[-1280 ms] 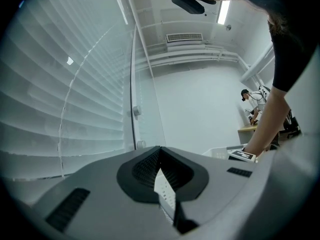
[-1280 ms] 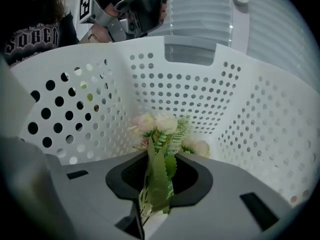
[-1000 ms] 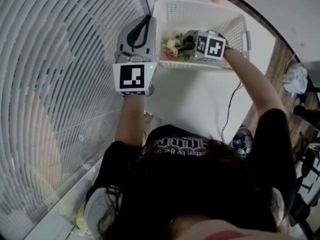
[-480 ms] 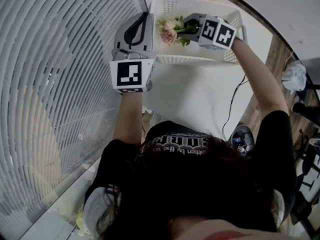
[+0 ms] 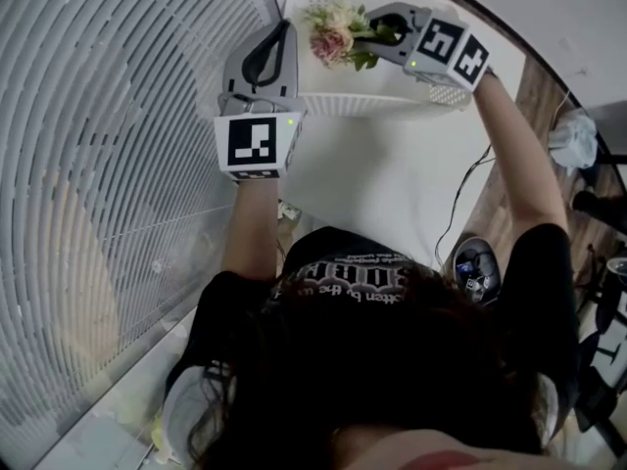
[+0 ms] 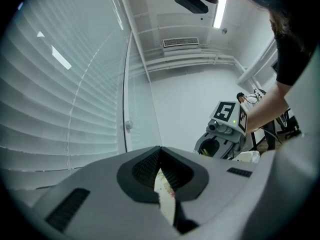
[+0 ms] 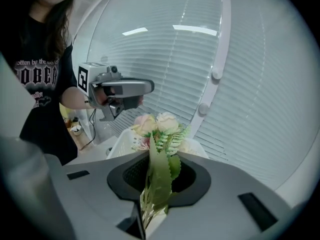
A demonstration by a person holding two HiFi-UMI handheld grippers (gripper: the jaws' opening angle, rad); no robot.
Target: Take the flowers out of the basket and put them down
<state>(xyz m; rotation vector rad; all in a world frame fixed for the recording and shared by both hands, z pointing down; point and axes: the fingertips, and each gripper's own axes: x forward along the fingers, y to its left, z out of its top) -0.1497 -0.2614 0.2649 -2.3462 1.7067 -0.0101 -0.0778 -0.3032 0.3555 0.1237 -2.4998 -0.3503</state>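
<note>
**Flowers lifted, pinched by the stems in my right claw**

My right claw [image 5: 380, 33] is closed almost fully on the green stems. It holds the flowers [image 5: 335, 35] above the white basket [image 5: 372, 104] at top centre. My left claw [image 5: 279, 45], jaws together and seemingly empty, sits by the basket's left rim. I should hold the pinch steady and lower the flowers gently onto the bare white table [image 5: 372, 184] below. Slatted blinds [image 5: 98, 164] fill the frame's left.

The flowers [image 5: 338, 35] stand in the right claw [image 5: 380, 33], over the basket [image 5: 362, 104], just right of the left claw [image 5: 284, 31].
</note>
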